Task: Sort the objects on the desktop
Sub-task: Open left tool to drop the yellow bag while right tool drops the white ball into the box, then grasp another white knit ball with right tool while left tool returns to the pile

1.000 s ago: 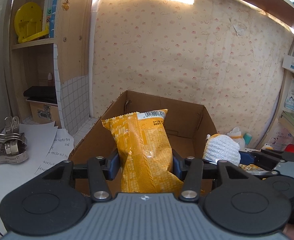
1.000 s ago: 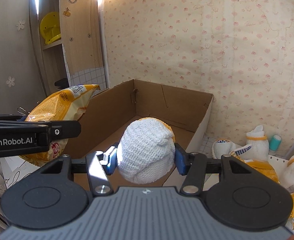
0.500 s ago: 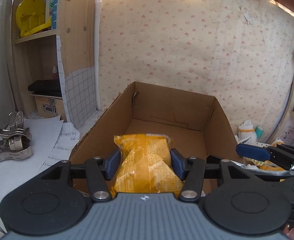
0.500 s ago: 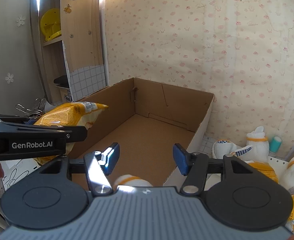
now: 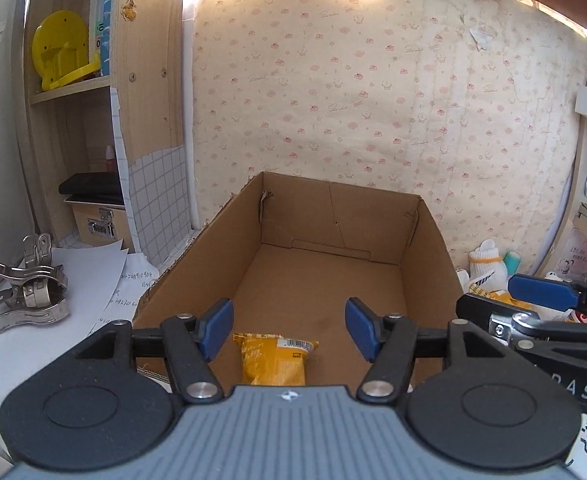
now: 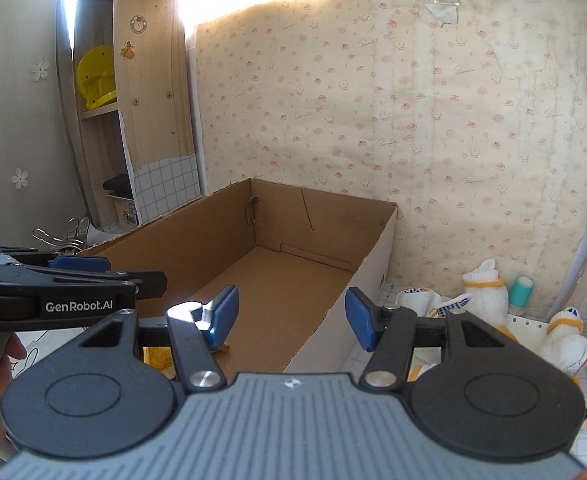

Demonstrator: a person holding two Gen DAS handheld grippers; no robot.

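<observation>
An open cardboard box (image 5: 229, 248) stands in front of both grippers. A yellow snack bag (image 5: 275, 362) lies flat on the box floor near its front wall. My left gripper (image 5: 289, 334) hovers above the bag. Its jaws are opening, and the blue pads stand clear of the bag on both sides. My right gripper (image 6: 291, 320) is open over the box's front right corner with nothing between its pads. In the right wrist view the left gripper (image 6: 73, 280) shows at the left edge, held by a hand. The white knitted ball is hidden from both views.
Metal spring clips (image 5: 25, 292) and loose papers (image 5: 85, 276) lie left of the box. Right of it are rolled white gloves (image 6: 485, 288) and a teal bottle (image 6: 519, 292). A wooden shelf (image 5: 69, 86) with a yellow object stands at the back left. The wallpapered wall is just behind the box.
The left jaws spread and let go of the yellow bag, which dropped onto the box floor. The right jaws released the white knitted ball, which fell out of view.
</observation>
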